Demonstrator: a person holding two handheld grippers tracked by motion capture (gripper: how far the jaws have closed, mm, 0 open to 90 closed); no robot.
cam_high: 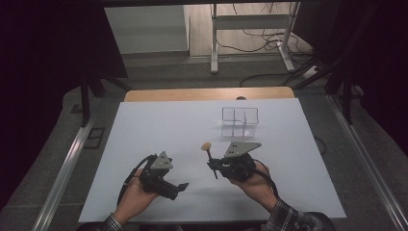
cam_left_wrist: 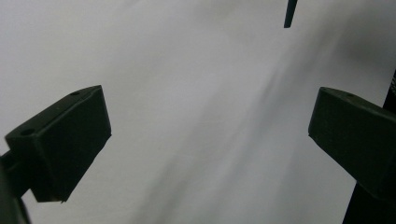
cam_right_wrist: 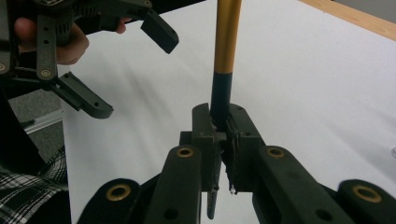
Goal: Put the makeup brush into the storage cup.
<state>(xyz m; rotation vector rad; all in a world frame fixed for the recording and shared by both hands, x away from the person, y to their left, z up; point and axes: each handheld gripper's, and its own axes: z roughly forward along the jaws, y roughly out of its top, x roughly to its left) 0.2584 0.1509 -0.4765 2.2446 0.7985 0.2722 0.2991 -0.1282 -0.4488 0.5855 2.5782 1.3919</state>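
Two black jaws of the right gripper (cam_right_wrist: 223, 140) are squeezed shut on a thin brush (cam_right_wrist: 226, 56). Its stick is black low down and gold higher up, and it stands up from the jaws. From above, its soft tan tip points toward the clear holder (cam_high: 239, 121) farther back on the white tabletop (cam_high: 159, 130). I think the brush could slip or tilt, because the stick is so skinny. The left gripper (cam_high: 182, 186) is low over the tabletop, jaws wide open, holding nothing. Both hands come in from the near edge.
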